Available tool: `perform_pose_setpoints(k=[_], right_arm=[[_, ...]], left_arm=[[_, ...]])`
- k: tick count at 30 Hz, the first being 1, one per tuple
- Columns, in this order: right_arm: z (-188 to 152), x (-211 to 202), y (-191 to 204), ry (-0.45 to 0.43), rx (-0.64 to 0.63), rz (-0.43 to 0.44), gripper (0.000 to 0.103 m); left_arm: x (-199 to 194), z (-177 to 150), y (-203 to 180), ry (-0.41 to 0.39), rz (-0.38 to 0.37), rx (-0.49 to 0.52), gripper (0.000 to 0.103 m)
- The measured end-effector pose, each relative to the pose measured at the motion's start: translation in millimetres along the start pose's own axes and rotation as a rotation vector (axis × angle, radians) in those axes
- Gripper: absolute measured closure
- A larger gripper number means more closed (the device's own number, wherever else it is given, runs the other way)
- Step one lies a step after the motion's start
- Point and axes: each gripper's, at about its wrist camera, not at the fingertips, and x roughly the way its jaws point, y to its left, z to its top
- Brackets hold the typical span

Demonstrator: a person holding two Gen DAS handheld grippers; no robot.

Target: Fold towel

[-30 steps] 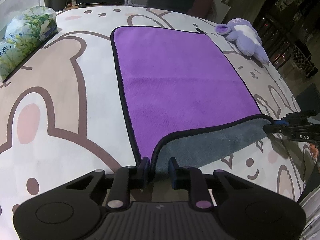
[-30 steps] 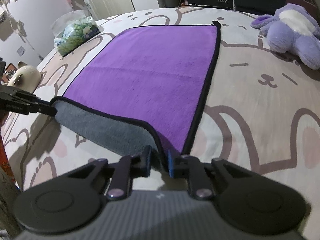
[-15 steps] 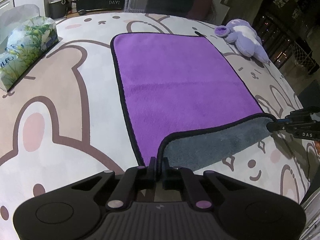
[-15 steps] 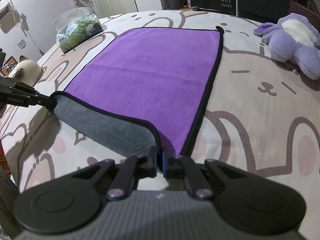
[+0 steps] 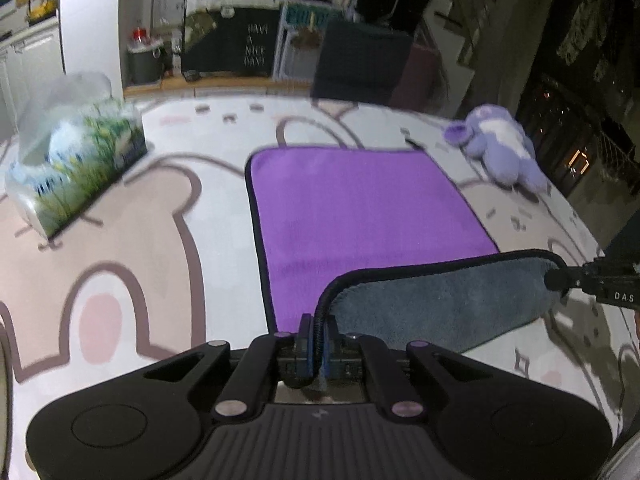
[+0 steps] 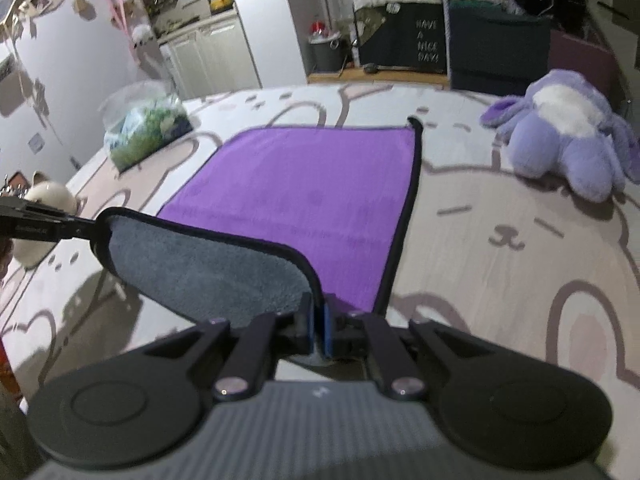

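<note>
A purple towel [image 5: 360,208] with a black hem and grey underside lies on a bear-print cover [image 5: 120,240]. Its near edge is lifted, showing the grey side [image 5: 440,304]. My left gripper [image 5: 317,336] is shut on the near left corner. My right gripper [image 6: 318,328] is shut on the near right corner. The towel [image 6: 312,192] shows in the right wrist view with its grey flap [image 6: 208,264] raised. Each gripper shows in the other's view, the right gripper [image 5: 560,278] at the right edge and the left gripper [image 6: 90,224] at the left edge.
A tissue pack [image 5: 76,172] lies at the far left. A purple plush toy [image 5: 500,148] lies at the far right; it also shows in the right wrist view [image 6: 568,136]. A cream object [image 6: 40,208] sits at the cover's left edge. Furniture stands beyond.
Both grippers closed on the near corners, then lifted them. The near edge now hangs higher above the cover and more grey underside shows.
</note>
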Motion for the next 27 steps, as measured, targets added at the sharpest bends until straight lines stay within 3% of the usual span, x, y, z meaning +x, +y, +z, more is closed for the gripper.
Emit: perform_pose_setpoints(k=[14,27], right_arm=[[33,-8,-1,-0.162,0.039,-0.039,0.097],[63,1,-12,-0.24,0.063,-0.067,0.097]], left_arm=[[-9,31,-5,-0.156,0.053,0.004,0.098],[14,63,-1,-0.231,0.085,0.006,0.098]])
